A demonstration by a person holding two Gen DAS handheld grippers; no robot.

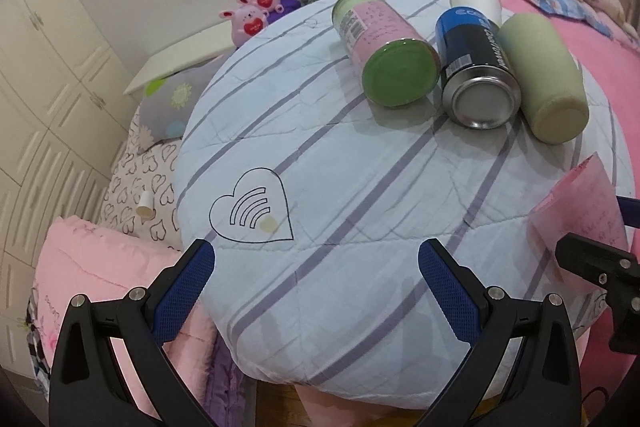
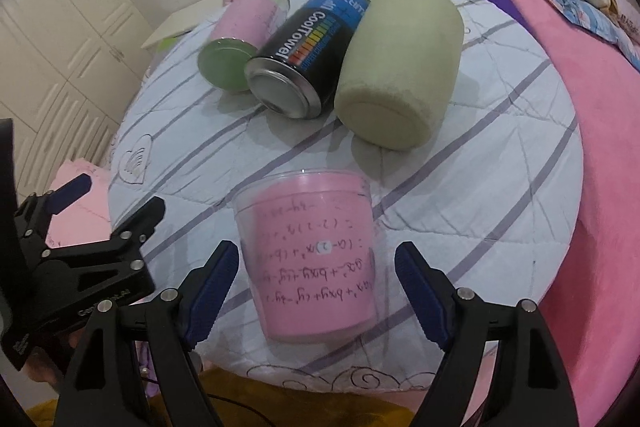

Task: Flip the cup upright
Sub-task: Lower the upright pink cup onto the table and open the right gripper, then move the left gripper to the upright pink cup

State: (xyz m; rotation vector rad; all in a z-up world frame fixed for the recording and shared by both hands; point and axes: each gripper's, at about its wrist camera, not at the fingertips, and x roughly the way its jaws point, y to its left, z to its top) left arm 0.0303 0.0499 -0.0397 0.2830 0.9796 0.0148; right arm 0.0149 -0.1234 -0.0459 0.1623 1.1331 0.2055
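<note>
Since the right gripper (image 2: 316,287) is hanging wide open around the pink cup (image 2: 312,255), sitting rim-up near the cushion (image 2: 480,207) edge, I'm guessing a squeeze could tip it. Left gripper (image 1: 316,291) is open too.

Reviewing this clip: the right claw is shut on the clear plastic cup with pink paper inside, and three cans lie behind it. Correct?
Not quite. In the right wrist view the right claw is open, its fingers apart on either side of the clear plastic cup with pink paper inside. The rest stands.

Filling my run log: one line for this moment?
right claw: open, straddling pink cup | left claw: open, empty | cup: not yet gripped
</note>
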